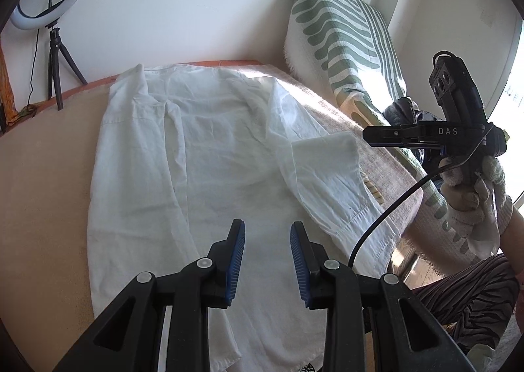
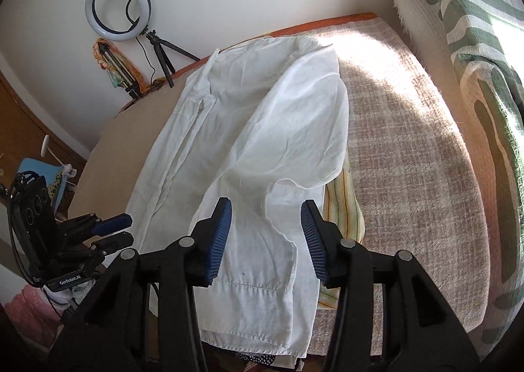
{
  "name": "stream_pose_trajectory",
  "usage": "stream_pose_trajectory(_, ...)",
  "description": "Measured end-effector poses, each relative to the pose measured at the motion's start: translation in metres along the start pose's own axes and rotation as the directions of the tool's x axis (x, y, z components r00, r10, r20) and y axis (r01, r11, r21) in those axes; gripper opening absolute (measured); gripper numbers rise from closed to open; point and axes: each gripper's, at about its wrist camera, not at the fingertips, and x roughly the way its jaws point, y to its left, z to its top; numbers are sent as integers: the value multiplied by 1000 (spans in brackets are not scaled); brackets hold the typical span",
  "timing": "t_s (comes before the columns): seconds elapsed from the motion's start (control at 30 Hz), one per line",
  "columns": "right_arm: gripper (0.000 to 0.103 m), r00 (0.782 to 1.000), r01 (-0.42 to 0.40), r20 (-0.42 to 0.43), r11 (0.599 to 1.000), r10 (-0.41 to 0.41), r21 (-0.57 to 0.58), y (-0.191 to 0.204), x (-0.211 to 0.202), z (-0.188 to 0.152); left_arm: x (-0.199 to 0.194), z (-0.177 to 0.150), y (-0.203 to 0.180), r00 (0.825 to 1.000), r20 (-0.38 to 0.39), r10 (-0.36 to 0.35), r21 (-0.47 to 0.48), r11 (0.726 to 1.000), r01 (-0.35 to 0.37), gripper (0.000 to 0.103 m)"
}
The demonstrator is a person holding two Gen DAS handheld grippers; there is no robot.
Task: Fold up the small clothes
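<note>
Hidden or cut off: the near hem of the shirt [image 1: 203, 149] runs under the gripper bodies in both views; a dark spotted cloth [image 2: 253, 359] shows only as a scrap below that hem; a yellow striped cloth [image 2: 342, 205] is mostly covered by the shirt's sleeve; the person is seen only as a gloved hand [image 1: 471, 191] and a striped sleeve at the right edge of the left wrist view.
Ring light [image 2: 118, 8]: one, on a small tripod by the wall past the far left corner of the bed; a second folded tripod wrapped in a patterned cloth leans beside it.
Left gripper [image 1: 267, 260]: one; fingers partly apart over the shirt's near hem, nothing between the blue pads, not gripping.
Shirt: one, white, spread flat along the middle of the bed [image 2: 409, 149], collar toward the far edge, one short sleeve folded in across the body on the right side.
Right gripper [image 2: 265, 237]: one; jaws apart above the folded sleeve, pads clear of the cloth, holding nothing.
Blanket [image 1: 347, 28]: one, white with green stripes, draped upright along the bed's right edge.
Bed cover: pinkish woven, sunlit at the far right corner.
</note>
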Motion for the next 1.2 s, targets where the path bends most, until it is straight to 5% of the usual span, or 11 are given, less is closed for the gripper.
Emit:
stream_pose_trajectory(0.27,48,994,-106,29,994,106,10,-22,-35,-7,17,-10,-29,989,-46,-141,-51,989,138,35)
stream_pose_trajectory(0.4,48,994,-109,-1,994,109,-16,-22,-38,-28,25,-17,-39,990,-66,-128,-48,991,125,35)
stream_pose_trajectory(0.53,48,987,-159,-15,987,159,12,-26,-43,-50,39,-22,-39,967,-125,-223,-134,969,206,35)
stream_pose_trajectory(0.7,48,985,-119,-120,992,122,32,-32,-10,-70,59,-27,-34,942,-163,-294,-249,936,249,15)
stream_pose_trajectory(0.77,39,981,-111,-156,993,115,38,-34,3,-75,61,-31,-35,943,-176,-284,-251,939,236,4)
stream_pose_trajectory(1.0,29,976,-70,-206,997,72,19,-32,21,-81,56,-35,-36,942,-167,-291,-258,935,243,0)
stream_pose_trajectory(1.03,10,975,-80,-205,997,82,22,-33,20,-81,56,-35,-36,945,-168,-282,-253,938,235,0)
stream_pose_trajectory(1.07,4,973,-85,-211,996,88,24,-32,21,-82,55,-36,-36,946,-168,-276,-253,940,230,0)
stream_pose_trajectory(1.2,3,982,-85,-173,996,77,-38,-19,7,-84,49,-35,-38,946,-157,-283,-262,936,237,0)
